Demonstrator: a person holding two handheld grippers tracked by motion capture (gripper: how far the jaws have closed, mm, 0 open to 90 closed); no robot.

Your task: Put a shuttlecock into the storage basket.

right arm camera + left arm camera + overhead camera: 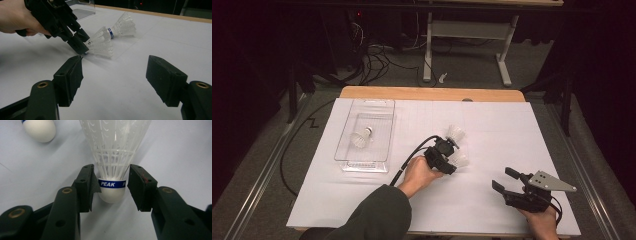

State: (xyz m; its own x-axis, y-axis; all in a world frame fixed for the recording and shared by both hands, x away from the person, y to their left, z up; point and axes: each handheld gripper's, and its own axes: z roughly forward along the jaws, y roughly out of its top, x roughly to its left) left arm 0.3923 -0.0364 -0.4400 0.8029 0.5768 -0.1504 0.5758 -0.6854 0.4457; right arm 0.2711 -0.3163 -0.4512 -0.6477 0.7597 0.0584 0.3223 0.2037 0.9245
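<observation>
A white shuttlecock [112, 192] with a blue PEAK band lies on the white sheet, its cork end between the jaws of my left gripper [112, 187]. The left pad is at the band, and a narrow gap shows at the right pad. From above, the left gripper [451, 162] sits mid-table with that shuttlecock [460, 160] at its tip. A second shuttlecock [455, 132] lies just beyond it. My right gripper [502, 178] rests near the front right, open and holding nothing [115, 72]. Its view shows the left gripper [82, 47] and both shuttlecocks [100, 45] [123, 26] farther off.
A clear plastic tray [362, 165] stands at the left of the sheet with another shuttlecock [360, 137] inside. The table's wooden far edge [432, 93] borders the sheet. A black cable [412, 152] trails from the left gripper.
</observation>
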